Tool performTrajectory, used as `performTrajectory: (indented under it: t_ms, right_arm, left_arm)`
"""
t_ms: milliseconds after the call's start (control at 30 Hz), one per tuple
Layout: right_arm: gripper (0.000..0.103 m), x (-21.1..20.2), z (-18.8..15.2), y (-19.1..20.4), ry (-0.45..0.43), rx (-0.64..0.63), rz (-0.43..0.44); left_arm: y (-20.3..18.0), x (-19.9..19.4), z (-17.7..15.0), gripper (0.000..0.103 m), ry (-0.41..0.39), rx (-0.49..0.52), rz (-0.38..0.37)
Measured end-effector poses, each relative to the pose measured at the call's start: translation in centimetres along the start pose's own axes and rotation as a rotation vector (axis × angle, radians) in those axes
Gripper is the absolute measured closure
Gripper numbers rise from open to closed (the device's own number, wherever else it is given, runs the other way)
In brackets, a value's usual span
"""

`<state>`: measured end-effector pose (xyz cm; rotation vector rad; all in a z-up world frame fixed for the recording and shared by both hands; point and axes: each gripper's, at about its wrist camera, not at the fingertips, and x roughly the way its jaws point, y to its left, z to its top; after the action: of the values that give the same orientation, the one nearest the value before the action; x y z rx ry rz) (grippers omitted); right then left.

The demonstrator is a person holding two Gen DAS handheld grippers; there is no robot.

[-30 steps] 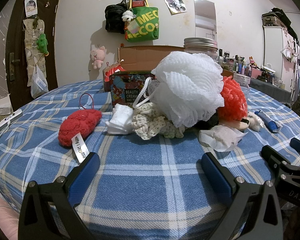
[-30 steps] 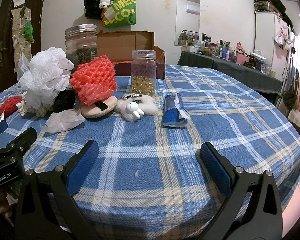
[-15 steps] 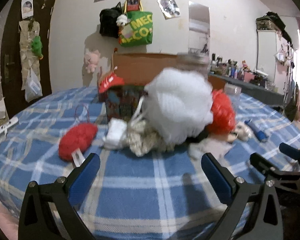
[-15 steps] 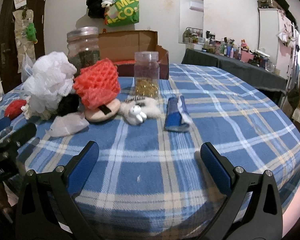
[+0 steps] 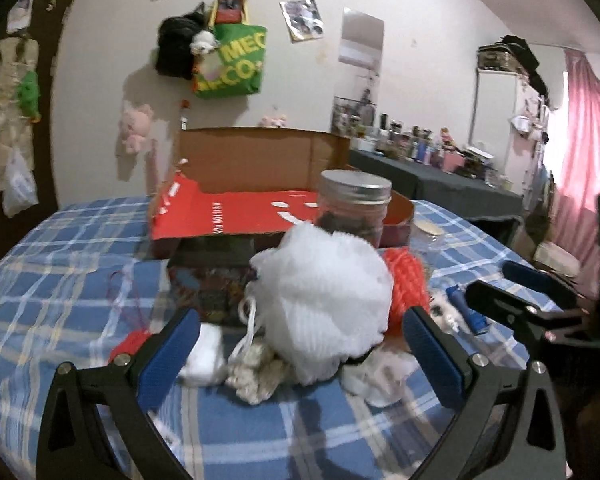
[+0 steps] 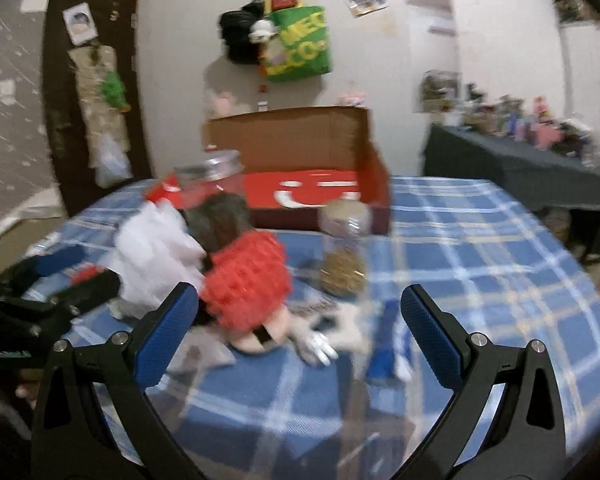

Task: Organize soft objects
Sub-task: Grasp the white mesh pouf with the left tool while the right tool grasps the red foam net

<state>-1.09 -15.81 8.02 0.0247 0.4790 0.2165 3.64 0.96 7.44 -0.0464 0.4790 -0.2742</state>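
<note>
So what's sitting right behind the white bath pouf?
Behind the white bath pouf stands a glass jar with a metal lid; past it, the open cardboard box. The pouf covers the jar's base.

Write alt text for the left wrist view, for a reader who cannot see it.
The open left gripper frames a white mesh bath pouf heaped with other soft items on a blue plaid tablecloth. Behind it stand a metal-lidded glass jar and an open cardboard box; the right gripper shows at the right edge.
</note>
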Motion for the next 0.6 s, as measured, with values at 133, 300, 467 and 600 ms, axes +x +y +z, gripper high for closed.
performTrajectory:
  t_ms: [133, 300, 467, 600]
  right_arm:
    - [0.0, 2.2, 1.9, -0.6, 0.068, 0.012, 0.159]
    - [0.003, 5.4, 2.5, -0.7, 0.161, 0.015, 0.283]
    - [0.027, 7.7, 2.1, -1.1, 0.246, 0.043, 0.358]
    - [0.056, 9.0, 1.6, -1.0, 0.305, 0.059, 0.406]
  left_arm:
    - [0.5, 1.2, 0.9, 0.0, 0.041, 0.007, -0.043]
    - [0.5, 2.7, 1.4, 0.008, 0.071, 0.038, -0.077]
    - [0.2, 3.7, 1.5, 0.025, 0.104, 0.064, -0.133]
    - [-0.3, 3.9, 1.2, 0.048, 0.111, 0.083, -0.169]
